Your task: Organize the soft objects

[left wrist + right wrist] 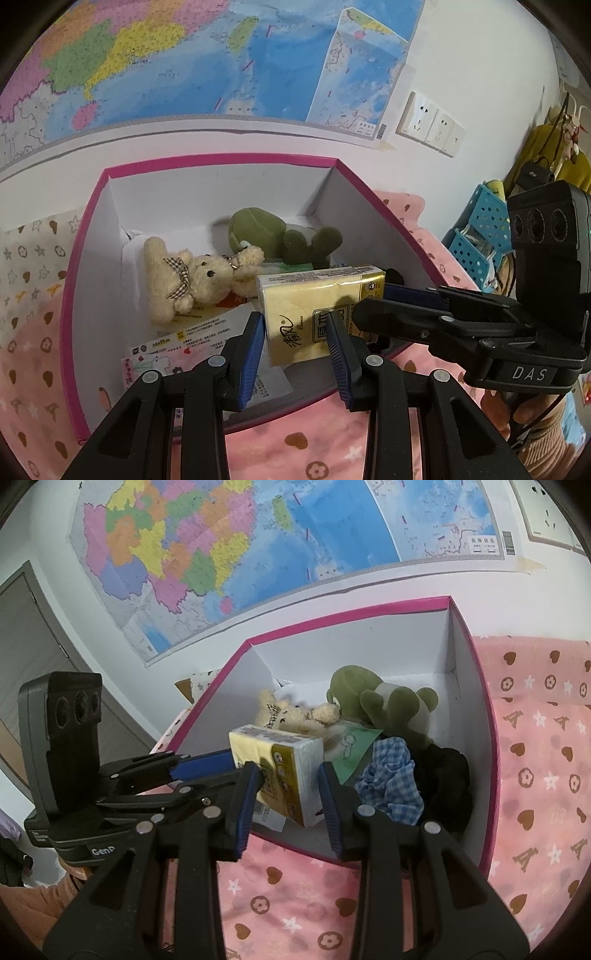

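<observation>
A yellow tissue pack (317, 310) hangs over the pink-rimmed white box (221, 160). My left gripper (295, 328) and my right gripper (286, 775) both have their blue pads against the pack, from different sides. The pack (280, 768) is tilted, above the box's near part. Inside the box (351, 611) lie a cream teddy bear (192, 280), a green frog plush (280, 236), a blue checked cloth (391, 779) and a black cloth (447, 779). The bear (291, 714) and frog (376, 701) lie at the far end.
The box stands on a pink patterned blanket (546, 760). Paper leaflets (192, 336) lie on the box floor. A map (184, 62) and wall sockets (428, 122) are on the wall behind. Blue baskets (480, 229) stand at the right.
</observation>
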